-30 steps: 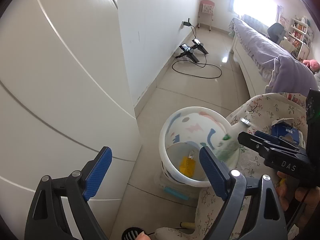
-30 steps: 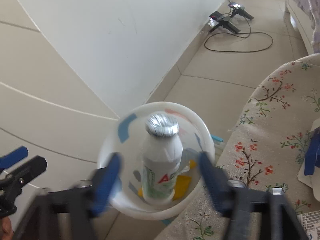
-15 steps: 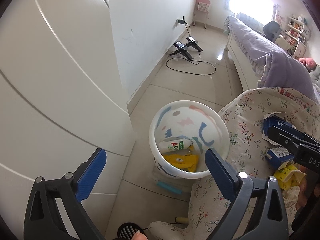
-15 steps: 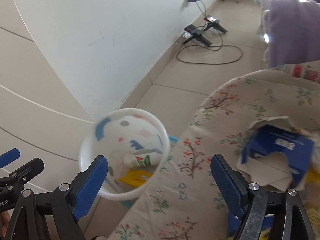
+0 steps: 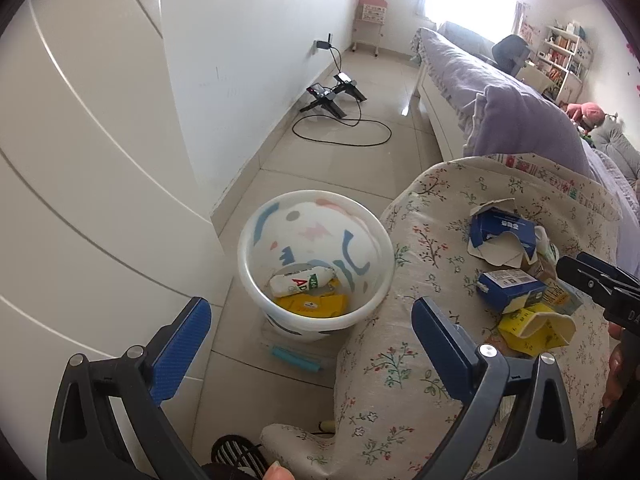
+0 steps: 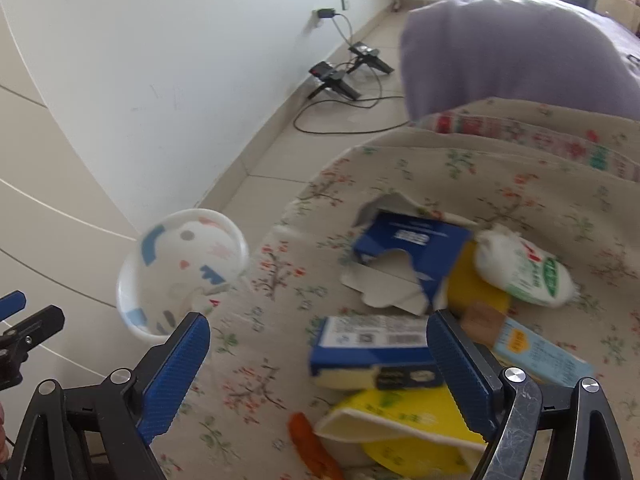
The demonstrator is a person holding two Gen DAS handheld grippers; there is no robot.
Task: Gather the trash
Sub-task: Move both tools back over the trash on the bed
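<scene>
A white patterned trash bin [image 5: 316, 268] stands on the floor beside a floral-covered seat [image 5: 420, 360]. It holds a white drink bottle [image 5: 300, 280] and yellow packaging [image 5: 312, 305]. The bin also shows in the right wrist view [image 6: 180, 276]. On the seat lies a pile of trash: a torn blue carton [image 6: 408, 256], a blue box [image 6: 372, 350], a white bottle [image 6: 524, 272] and a yellow carton [image 6: 404, 432]. My left gripper [image 5: 310, 346] is open and empty above the bin's near side. My right gripper [image 6: 318, 376] is open and empty over the blue box.
A white wardrobe [image 5: 80, 160] and wall stand left of the bin. A cable and black stands [image 5: 336, 100] lie on the tiled floor farther back. A purple blanket [image 6: 500, 40] and bed lie behind the seat.
The right gripper let the white bottle drop into the bin, opened, then swung right over the trash pile on the seat. The left gripper pulled back a little.
</scene>
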